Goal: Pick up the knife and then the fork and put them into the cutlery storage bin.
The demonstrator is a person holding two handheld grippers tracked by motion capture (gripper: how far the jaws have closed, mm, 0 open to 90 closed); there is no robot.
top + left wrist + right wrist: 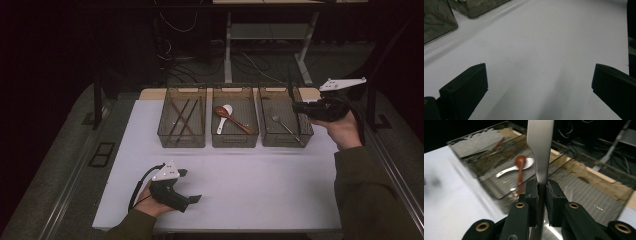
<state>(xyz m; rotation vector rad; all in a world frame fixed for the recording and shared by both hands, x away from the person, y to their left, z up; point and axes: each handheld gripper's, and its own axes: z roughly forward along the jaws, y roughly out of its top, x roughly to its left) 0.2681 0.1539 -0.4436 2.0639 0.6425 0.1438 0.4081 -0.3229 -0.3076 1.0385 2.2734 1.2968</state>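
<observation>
My right gripper [542,195] is shut on a flat silver utensil [540,147] that stands upright between its pads. In the high view the right gripper [296,106] hovers over the right bin [287,144], with the utensil [290,90] showing as a thin dark sliver. A metal utensil [282,125] lies in that bin. The middle bin [235,145] holds a brown wooden spoon [232,119] and a white spoon [223,118]; both spoons [520,162] show beyond the jaws. My left gripper [191,186] rests on the white table [250,190], open, with nothing between its jaws [539,90].
The left bin [182,145] holds several dark chopsticks [182,117]. All three bins stand in a row at the table's far side. Beyond the table are a desk frame [227,50] and cables on the dark floor. Two bin corners [439,22] show at the upper left.
</observation>
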